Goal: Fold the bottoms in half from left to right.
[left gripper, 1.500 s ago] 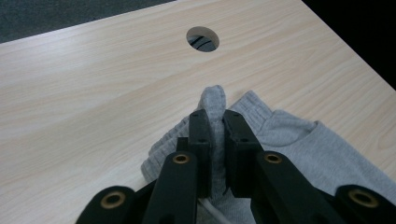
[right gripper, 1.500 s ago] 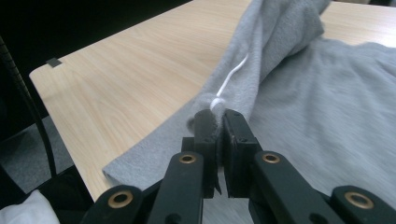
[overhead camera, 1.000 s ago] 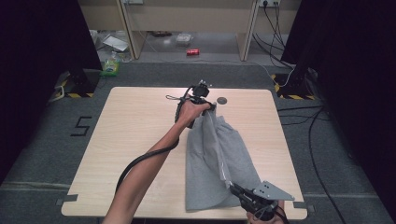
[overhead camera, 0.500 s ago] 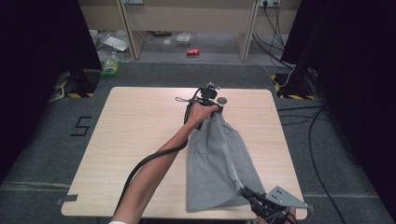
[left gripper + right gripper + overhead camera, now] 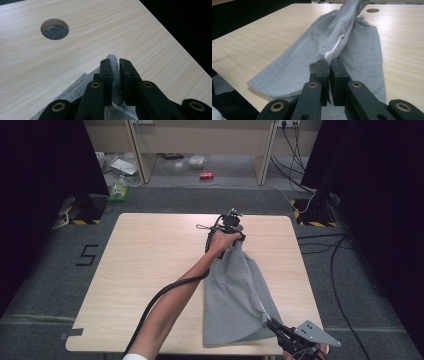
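Grey carpet surrounds a pale wooden table point(image 5: 150, 270), with dark curtains at both sides and a wooden cabinet point(image 5: 200, 145) at the back; a red can point(image 5: 206, 175) lies on the floor beneath it.

From the high view, a grey cloth point(image 5: 235, 305) lies lengthwise on the right half of the table, broad at the near edge and drawn to a narrow point at the far end. Your left gripper point(image 5: 231, 226) sits at that far point, your left hand point(image 5: 223, 241) wrapped around its body, your forearm reaching diagonally across the table. Your right gripper point(image 5: 272, 324) is at the near right corner of the cloth, close to the table's near edge, its grey three-cornered plate point(image 5: 315, 334) behind it.

In the left gripper view, your left gripper point(image 5: 115, 63) is clenched on the cloth point(image 5: 75, 90): a bunched fold is pinched between the two black jaws, and a small tip pokes out beyond them. A round hole point(image 5: 54, 29) in the table lies well ahead, to the upper left.

In the right gripper view, your right gripper point(image 5: 329, 63) is likewise clamped on the cloth point(image 5: 352, 50), gripping a raised ridge where a white seam point(image 5: 335, 47) runs. From the jaws the cloth rises as a taut fold towards the far end, the rest spread flat on either side. The hole point(image 5: 372, 10) shows beyond.
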`<state>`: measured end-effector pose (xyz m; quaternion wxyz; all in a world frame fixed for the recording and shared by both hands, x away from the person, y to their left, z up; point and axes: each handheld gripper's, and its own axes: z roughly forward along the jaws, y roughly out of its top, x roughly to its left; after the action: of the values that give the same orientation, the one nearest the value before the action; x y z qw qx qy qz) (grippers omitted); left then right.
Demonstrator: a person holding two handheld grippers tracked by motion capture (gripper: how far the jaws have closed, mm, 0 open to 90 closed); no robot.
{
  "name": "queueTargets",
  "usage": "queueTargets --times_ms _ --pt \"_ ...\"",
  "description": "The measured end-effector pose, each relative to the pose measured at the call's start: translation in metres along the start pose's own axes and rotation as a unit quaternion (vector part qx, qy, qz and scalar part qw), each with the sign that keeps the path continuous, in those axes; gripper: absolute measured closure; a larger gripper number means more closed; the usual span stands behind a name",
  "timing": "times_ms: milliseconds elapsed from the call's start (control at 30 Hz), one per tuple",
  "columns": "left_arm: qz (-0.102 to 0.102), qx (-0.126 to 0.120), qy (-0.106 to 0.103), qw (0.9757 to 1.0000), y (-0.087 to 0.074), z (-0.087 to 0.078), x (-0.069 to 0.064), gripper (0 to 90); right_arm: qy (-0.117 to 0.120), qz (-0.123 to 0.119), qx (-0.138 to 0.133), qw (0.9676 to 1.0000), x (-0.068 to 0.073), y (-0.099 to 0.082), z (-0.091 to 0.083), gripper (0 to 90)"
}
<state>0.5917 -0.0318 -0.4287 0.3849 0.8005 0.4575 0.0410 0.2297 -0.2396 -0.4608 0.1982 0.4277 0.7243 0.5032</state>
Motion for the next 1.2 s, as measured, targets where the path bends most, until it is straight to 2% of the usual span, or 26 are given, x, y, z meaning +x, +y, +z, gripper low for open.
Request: queueTargets --times_ms 300,367,433,467,633,800,867,1033,1100,1200 --pt "-0.001 0.006 0.002 1.0000 -0.001 0.017 -0.005 77.6 -0.002 0.002 0.004 1.0000 -0.001 -0.001 -0.002 85.9" --pt "-0.006 0.002 -0.010 0.9999 0.000 0.017 -0.007 75.9 -0.003 0.003 0.005 1.0000 -0.002 -0.001 -0.002 85.8" --pt "0.002 0.009 -0.018 0.9998 0.001 0.015 -0.011 70.0 -0.003 0.005 0.004 1.0000 -0.003 -0.001 -0.003 85.8" --pt "0.006 0.004 -0.017 0.9998 0.001 0.013 -0.012 67.7 -0.006 0.005 0.006 0.9999 -0.005 -0.001 -0.003 85.8" --pt "0.018 -0.002 -0.023 0.9996 0.003 -0.001 -0.011 66.8 -0.010 0.000 0.010 0.9999 -0.005 0.000 -0.005 85.8" --pt "0.023 0.000 -0.018 0.9996 0.000 -0.018 0.001 63.6 -0.013 -0.005 0.017 0.9998 -0.007 -0.001 -0.009 85.8" --pt "0.025 -0.001 -0.011 0.9996 -0.002 -0.024 0.008 61.9 -0.022 -0.002 0.021 0.9995 -0.011 -0.003 -0.012 85.8" --pt "0.017 0.004 -0.001 0.9999 -0.012 -0.035 0.032 60.2 -0.030 0.000 0.027 0.9992 -0.018 -0.005 -0.016 85.7" --pt "0.011 0.005 0.001 0.9999 -0.016 -0.038 0.041 59.8 -0.025 0.010 0.030 0.9992 -0.021 -0.005 -0.016 85.0" --pt "0.008 0.008 0.006 0.9999 -0.021 -0.043 0.052 58.1 -0.022 0.018 0.043 0.9987 -0.025 -0.005 -0.015 79.4"
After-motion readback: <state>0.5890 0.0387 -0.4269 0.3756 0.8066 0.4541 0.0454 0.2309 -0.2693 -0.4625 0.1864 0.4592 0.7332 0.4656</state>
